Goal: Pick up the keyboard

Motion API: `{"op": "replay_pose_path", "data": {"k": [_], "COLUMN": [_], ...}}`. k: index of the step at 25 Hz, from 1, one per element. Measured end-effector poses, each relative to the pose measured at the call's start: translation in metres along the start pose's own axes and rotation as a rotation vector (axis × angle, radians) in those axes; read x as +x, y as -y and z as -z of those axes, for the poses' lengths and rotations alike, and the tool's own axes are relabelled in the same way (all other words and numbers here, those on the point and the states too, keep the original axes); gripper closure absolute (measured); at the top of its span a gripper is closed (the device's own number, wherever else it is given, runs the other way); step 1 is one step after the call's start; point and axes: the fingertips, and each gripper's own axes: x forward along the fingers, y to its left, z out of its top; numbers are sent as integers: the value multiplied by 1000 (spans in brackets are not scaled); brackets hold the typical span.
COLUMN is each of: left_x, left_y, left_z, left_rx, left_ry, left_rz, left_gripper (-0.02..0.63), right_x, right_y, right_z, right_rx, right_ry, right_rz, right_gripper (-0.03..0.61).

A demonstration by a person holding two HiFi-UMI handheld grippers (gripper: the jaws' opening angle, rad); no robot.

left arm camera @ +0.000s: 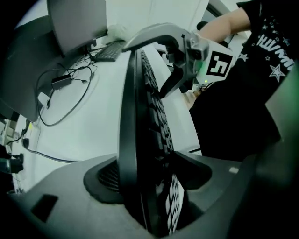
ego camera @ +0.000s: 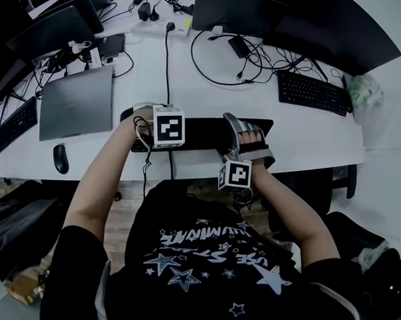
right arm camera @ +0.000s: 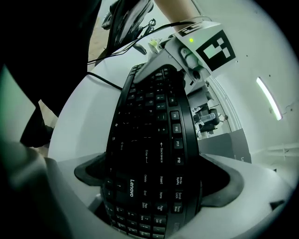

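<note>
One black plastic Lenovo keyboard (ego camera: 199, 133) sits at the 6 o'clock rim of the smooth white counter (ego camera: 184, 90). The right gripper (right arm camera: 156, 179) fingers clamp its 3 o'clock end. The left gripper (left arm camera: 145, 175) fingers straddle its 9 o'clock end, still spread. Two other keyboards (ego camera: 14, 124) (ego camera: 313, 91) lie at 9 and 2 o'clock.
</note>
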Motion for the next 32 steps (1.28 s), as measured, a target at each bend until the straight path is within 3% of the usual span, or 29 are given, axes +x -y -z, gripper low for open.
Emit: {"op": "replay_pose_path", "data": {"k": [5,11,21,25,29,32], "left_x": [-5,-10,-5,-10,-14,-14], "left_y": [10,26,38,54,82,108], "left_z": [-3,-2,3,7,2,-6], "left_rx": [-21,-64,-403,-496,-596,-717], "left_ry": [-5,-32,24,39,129,228], "left_rz": [23,-22,-228,-296,-358,-387], "left_gripper": [403,518,523,522,525,523], "right_x": [-6,-16,-48,-67,-89,-105], "right_y": [3,11,19,22,26,30], "right_z": [-2,-4,22,32,40,41], "right_rx": [-38,2,215,323,469,548], "right_ry": [45,27,24,42,86,135], "right_rz": [87,225,305,316,323,331], "right_gripper": [5,5,6,6,6,6]}}
